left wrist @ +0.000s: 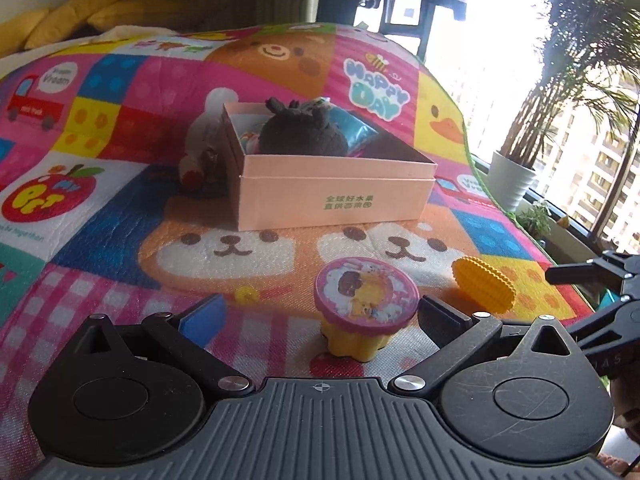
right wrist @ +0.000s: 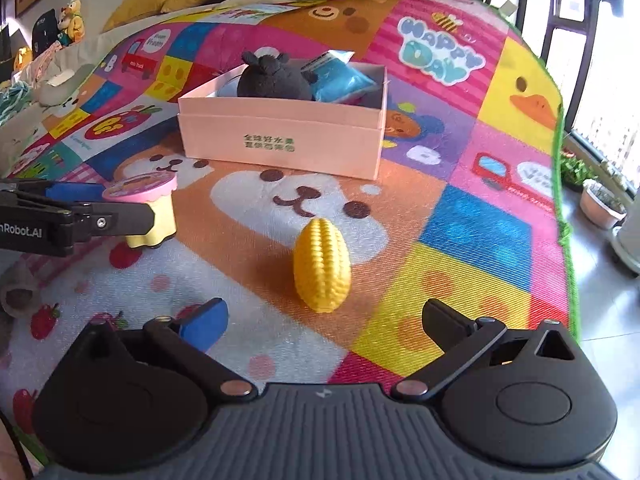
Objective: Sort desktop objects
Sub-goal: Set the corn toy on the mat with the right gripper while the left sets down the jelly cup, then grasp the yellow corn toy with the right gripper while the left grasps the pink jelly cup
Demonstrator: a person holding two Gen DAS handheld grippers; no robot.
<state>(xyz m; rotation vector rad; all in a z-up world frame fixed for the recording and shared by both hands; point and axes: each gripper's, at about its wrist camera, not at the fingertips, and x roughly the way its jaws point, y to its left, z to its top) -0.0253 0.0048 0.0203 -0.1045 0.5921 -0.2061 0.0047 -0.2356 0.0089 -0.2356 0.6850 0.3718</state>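
A dark plush toy (right wrist: 274, 80) and a blue packet (right wrist: 340, 80) are already held in the pink box (right wrist: 280, 140); the jelly cup (left wrist: 366, 312) and toy corn (right wrist: 322, 266) are left on the mat (right wrist: 460, 240), framed by the spread jaws of the left gripper (left wrist: 320, 316) and right gripper (right wrist: 324, 320).

Ribbed plastic corn (right wrist: 322, 266), matt cardboard box (right wrist: 280, 142)

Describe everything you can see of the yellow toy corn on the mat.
The toy corn is a bright yellow, egg-shaped piece, seemingly plastic, ribbed with rows of kernels. It lies on the play mat, tapered end towards the pink box, ahead of the open right gripper. Nothing but the mat touches it.
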